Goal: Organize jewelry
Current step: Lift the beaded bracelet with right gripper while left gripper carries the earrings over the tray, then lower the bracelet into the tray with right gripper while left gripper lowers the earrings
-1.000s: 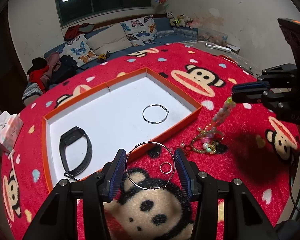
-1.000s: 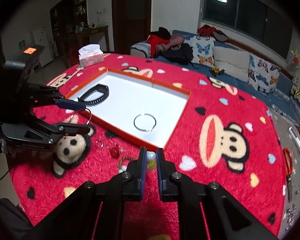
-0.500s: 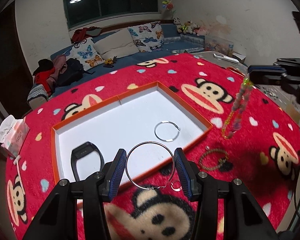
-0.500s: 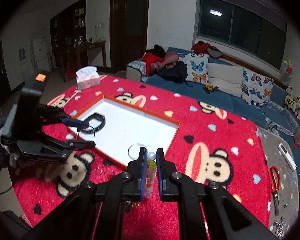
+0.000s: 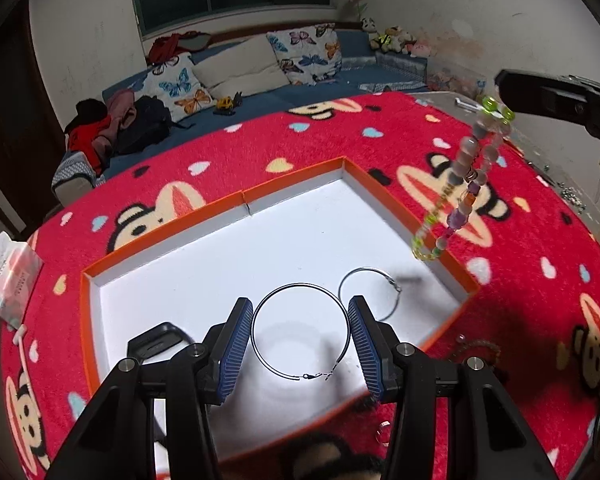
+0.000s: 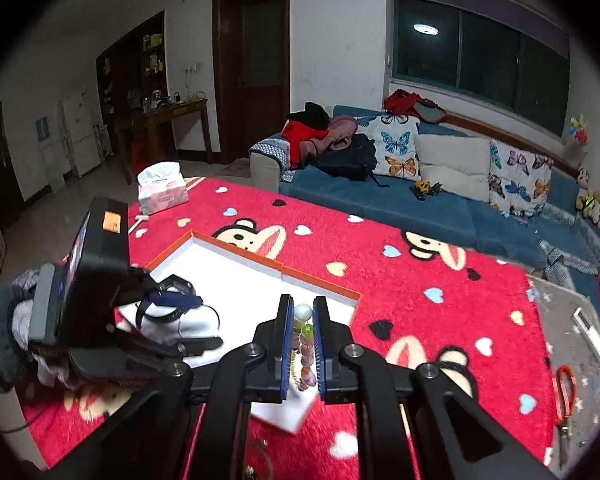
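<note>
Left gripper clamped large hoop above orange tray; right gripper pinched bead bracelet over tray's right rim.

No text, label, brand or number can be read in either view. The tissue pack at the far edge of the red monkey-print cloth carries pink printing, but it is too small and blurred to make out; in the left wrist view the same pack shows only faint grey marks. The orange patch on the back of the left gripper's body is a glowing blur with no legible characters.
</note>
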Action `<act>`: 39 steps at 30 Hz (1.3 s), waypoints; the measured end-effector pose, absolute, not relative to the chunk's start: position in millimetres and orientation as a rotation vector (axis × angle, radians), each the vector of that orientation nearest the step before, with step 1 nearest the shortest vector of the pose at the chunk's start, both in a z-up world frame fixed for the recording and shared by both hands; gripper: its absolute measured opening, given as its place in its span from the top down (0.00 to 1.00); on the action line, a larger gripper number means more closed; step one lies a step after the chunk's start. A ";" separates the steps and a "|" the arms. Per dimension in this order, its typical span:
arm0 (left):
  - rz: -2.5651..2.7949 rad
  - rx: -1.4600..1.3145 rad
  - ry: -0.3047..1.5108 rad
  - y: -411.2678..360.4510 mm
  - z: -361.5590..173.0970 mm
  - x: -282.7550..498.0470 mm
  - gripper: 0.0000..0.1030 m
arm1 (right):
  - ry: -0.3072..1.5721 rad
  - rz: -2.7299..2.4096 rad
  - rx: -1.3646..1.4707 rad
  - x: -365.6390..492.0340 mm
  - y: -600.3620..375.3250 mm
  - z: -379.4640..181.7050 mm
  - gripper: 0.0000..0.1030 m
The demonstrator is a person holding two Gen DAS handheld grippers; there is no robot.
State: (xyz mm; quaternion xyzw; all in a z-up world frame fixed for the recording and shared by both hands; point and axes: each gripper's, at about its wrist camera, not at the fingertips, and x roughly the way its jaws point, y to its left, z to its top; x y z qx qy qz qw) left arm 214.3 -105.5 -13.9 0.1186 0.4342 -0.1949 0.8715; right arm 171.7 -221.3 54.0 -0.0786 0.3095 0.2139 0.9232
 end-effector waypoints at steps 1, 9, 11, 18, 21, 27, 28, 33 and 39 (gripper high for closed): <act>-0.407 0.248 0.914 -106.1 -17.2 218.5 0.49 | 0.640 0.441 -0.152 176.2 -220.1 51.6 0.89; -0.398 0.234 0.952 -103.1 -38.5 239.4 0.48 | 0.670 0.456 -0.109 193.5 -211.9 32.0 0.89; -0.399 0.226 0.960 -101.6 -42.3 242.3 0.48 | 0.689 0.456 -0.104 198.3 -211.5 25.1 0.89; -0.400 0.220 0.969 -99.5 -50.7 247.5 0.48 | 0.759 0.451 -0.098 208.5 -212.0 -0.7 0.89; -0.397 0.217 0.981 -98.0 -54.7 250.3 0.48 | 0.789 0.449 -0.103 212.5 -210.0 -11.4 0.89; -0.392 0.209 0.997 -95.8 -59.4 254.3 0.48 | 0.838 0.458 -0.124 218.5 -204.1 -26.6 0.89; -0.392 0.209 0.997 -95.3 -59.6 254.9 0.48 | 0.844 0.461 -0.125 218.4 -202.8 -28.8 0.89; -0.390 0.210 1.004 -94.7 -60.0 255.7 0.46 | 0.872 0.474 -0.140 217.2 -194.3 -37.2 0.88; -0.390 0.203 0.998 -93.0 -57.1 253.6 0.44 | 0.891 0.478 -0.156 218.4 -189.6 -41.8 0.88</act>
